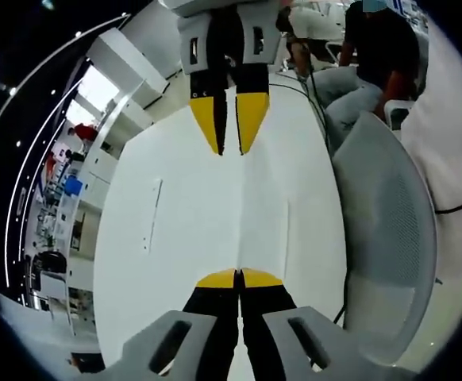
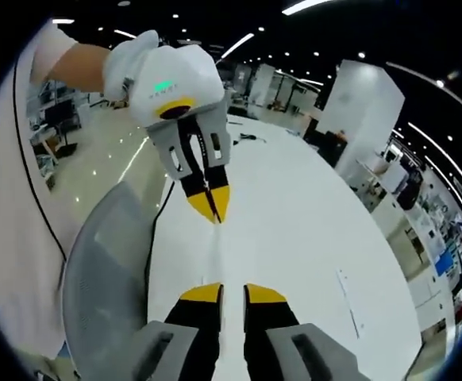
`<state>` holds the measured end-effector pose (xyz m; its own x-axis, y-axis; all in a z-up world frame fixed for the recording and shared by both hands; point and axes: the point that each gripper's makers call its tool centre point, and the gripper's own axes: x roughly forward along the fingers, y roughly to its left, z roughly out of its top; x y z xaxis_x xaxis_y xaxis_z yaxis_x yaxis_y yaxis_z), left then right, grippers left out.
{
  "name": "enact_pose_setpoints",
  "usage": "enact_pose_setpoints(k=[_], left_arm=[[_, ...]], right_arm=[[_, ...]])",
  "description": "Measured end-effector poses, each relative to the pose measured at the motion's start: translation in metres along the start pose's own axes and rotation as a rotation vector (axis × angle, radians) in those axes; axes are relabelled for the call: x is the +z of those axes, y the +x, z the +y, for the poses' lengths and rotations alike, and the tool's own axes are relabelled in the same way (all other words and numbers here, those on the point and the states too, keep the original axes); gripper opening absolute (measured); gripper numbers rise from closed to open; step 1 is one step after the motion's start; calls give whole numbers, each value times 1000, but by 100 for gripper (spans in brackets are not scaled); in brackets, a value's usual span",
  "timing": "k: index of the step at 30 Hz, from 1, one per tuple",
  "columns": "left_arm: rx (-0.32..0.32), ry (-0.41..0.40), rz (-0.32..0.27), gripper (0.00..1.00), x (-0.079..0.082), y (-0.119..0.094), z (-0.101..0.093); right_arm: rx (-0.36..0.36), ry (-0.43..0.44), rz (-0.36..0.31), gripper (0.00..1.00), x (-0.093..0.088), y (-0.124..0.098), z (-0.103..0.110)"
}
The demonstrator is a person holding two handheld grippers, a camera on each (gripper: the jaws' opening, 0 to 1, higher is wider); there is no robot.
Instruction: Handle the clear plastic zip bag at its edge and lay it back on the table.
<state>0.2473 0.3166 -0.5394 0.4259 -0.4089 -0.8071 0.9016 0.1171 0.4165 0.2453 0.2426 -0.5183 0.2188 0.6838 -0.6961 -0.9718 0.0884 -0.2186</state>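
The clear zip bag (image 1: 261, 226) is almost invisible against the white table (image 1: 183, 182); only its faint edges and a crease show. My left gripper (image 1: 239, 277) is shut on the bag's near edge. In the left gripper view my right gripper (image 1: 229, 131) reaches in from the top, its yellow fingertips (image 1: 207, 119) a narrow gap apart at the bag's far edge. In the right gripper view my right gripper (image 2: 232, 294) stands slightly open, and the bag's thin edge (image 2: 217, 254) runs from that gap up to my left gripper (image 2: 213, 208), held by a white-gloved hand (image 2: 128, 59).
A grey mesh chair (image 1: 390, 238) (image 2: 104, 270) stands against the table's side, with a black cable (image 1: 318, 103) trailing past it. A person (image 1: 374, 48) sits beyond the table's end. A thin pale strip (image 1: 153, 214) (image 2: 350, 305) lies on the table.
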Motion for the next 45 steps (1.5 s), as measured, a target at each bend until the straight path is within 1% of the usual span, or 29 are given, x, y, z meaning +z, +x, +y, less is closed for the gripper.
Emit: enact_pose_setpoints(k=[3, 13, 18, 28, 29, 30, 31, 36, 42, 45], left_arm=[[2, 3, 0, 0, 1, 0, 0], [16, 9, -6, 0, 6, 1, 2], [20, 10, -9, 0, 8, 2, 3], [33, 15, -16, 0, 10, 1, 3], [36, 13, -19, 0, 10, 0, 3], [37, 12, -20, 0, 10, 0, 3], [40, 12, -21, 0, 9, -1, 4], [42, 2, -23, 0, 6, -2, 3], [49, -23, -30, 0, 2, -4, 5], [44, -41, -45, 0, 1, -5, 5]], right_arm=[[11, -5, 17, 5, -3, 5, 2], [47, 15, 40, 4, -12, 16, 4], [71, 8, 49, 3, -12, 22, 11], [111, 41, 60, 2, -11, 32, 19], [115, 43, 61, 0, -11, 33, 19], [118, 36, 59, 0, -12, 33, 19], [118, 27, 56, 0, -11, 35, 19], [124, 45, 56, 0, -9, 37, 20], [105, 50, 58, 0, -6, 38, 15], [94, 33, 70, 0, -4, 38, 13]])
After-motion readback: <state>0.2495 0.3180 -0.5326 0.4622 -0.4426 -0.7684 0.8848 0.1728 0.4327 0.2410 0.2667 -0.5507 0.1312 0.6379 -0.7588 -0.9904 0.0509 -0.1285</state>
